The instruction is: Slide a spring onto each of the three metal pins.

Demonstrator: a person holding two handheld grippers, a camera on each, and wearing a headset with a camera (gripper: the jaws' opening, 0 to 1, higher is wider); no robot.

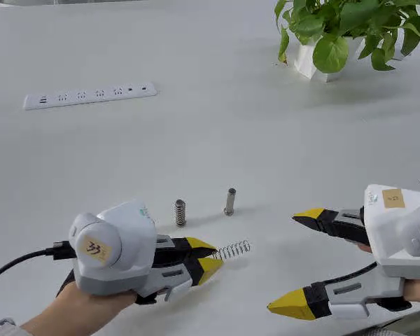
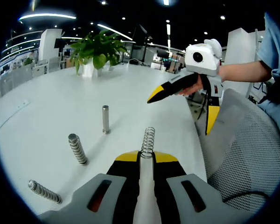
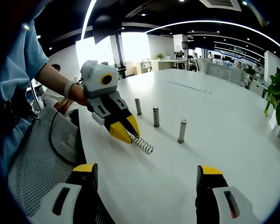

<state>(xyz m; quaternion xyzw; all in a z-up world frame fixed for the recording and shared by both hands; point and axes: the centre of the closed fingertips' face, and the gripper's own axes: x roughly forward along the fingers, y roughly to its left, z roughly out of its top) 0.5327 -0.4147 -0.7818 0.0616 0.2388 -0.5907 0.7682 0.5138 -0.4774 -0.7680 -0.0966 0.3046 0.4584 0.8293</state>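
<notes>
My left gripper (image 1: pixel 211 255) is shut on one end of a loose spring (image 1: pixel 232 249), which sticks out past its yellow tips (image 2: pixel 148 140). A bare metal pin (image 1: pixel 229 201) stands upright on the white table just beyond it. To the left of that pin stands a pin wearing a spring (image 1: pixel 180 212). The left gripper view has a further spring-covered pin (image 2: pixel 44 192) at the lower left. My right gripper (image 1: pixel 287 261) is open with nothing between its jaws, right of the held spring and apart from it. The right gripper view has the three pins in a row, the bare one (image 3: pixel 181 131) nearest.
A white power strip (image 1: pixel 89 96) lies at the far left of the table. A potted green plant (image 1: pixel 343 31) stands at the far right corner. A grey mesh chair (image 2: pixel 252 154) is beside the table's near edge.
</notes>
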